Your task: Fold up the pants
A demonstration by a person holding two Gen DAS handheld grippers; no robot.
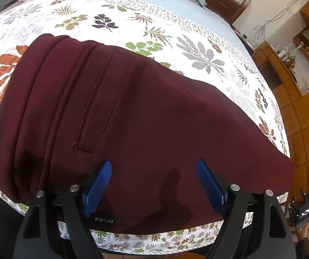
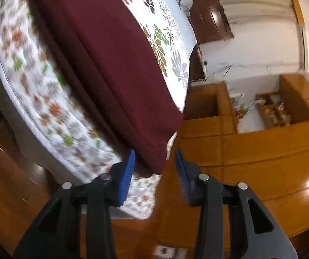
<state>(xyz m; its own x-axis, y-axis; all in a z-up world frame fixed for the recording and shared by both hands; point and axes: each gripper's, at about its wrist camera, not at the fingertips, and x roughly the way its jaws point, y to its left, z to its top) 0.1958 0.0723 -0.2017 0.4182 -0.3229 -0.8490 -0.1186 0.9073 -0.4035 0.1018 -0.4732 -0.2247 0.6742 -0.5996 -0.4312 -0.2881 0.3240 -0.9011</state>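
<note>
On the near edge of the bed [image 1: 197, 34] the maroon pants [image 1: 133, 108] lie flat on the leaf-print quilt [image 1: 89, 19]. My left gripper [image 1: 154, 168] hangs above them with jaws wide apart; my right gripper [image 2: 155, 157] stands parted around the pants' near corner without pressing it

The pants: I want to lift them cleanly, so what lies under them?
The pants lie on a leaf-printed quilt covering the bed. Their leg end hangs past the quilt's corner. Anything beneath the cloth itself is hidden.
</note>
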